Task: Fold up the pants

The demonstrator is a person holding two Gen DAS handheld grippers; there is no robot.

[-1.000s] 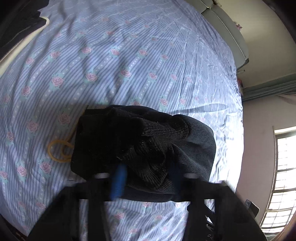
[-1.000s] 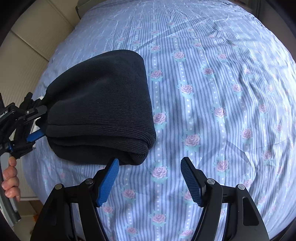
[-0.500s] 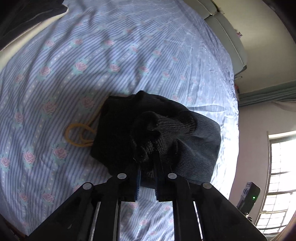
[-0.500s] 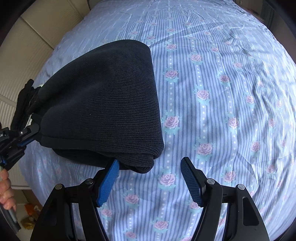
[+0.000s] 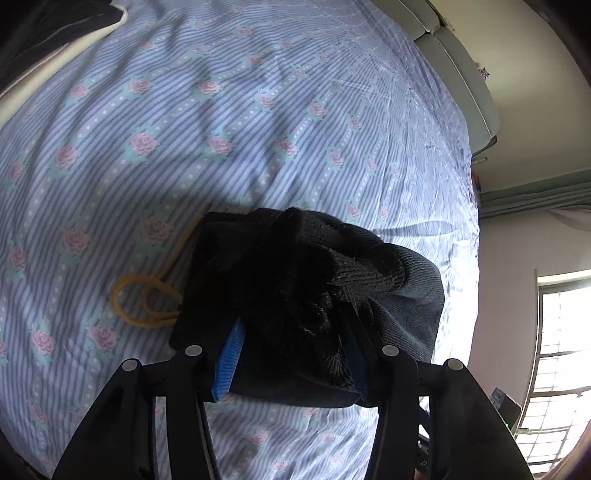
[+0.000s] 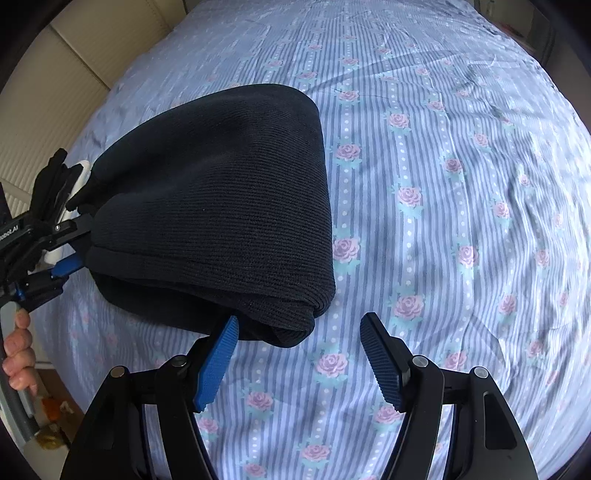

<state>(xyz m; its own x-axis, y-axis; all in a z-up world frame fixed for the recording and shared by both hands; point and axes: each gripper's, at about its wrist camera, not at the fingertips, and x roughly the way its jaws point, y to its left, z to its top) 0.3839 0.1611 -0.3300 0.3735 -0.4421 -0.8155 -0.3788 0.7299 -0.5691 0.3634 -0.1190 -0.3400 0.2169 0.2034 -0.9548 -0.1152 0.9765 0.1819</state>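
The black knit pants (image 6: pixel 221 206) lie folded into a thick bundle on the blue striped, rose-print bed sheet (image 6: pixel 461 184). In the left wrist view the bundle (image 5: pixel 314 295) bunches up between my left gripper's (image 5: pixel 291 362) blue pads, which stand apart around its near edge. A yellow drawstring (image 5: pixel 144 299) loops out on the sheet to its left. My left gripper also shows in the right wrist view (image 6: pixel 70 240), at the bundle's far left end. My right gripper (image 6: pixel 299 354) is open and empty just in front of the folded corner, left pad near the cloth.
Dark clothing (image 5: pixel 44 29) lies at the bed's far left corner in the left wrist view. A padded headboard (image 6: pixel 48 92) runs along the bed's left side. A window (image 5: pixel 561 369) and wall are at the right. The sheet to the right of the pants is bare.
My left gripper was shut on the bundle's edge half a second ago and has now opened, the cloth still between the pads. The right gripper has stayed open, with the bundle now nearer its left pad.
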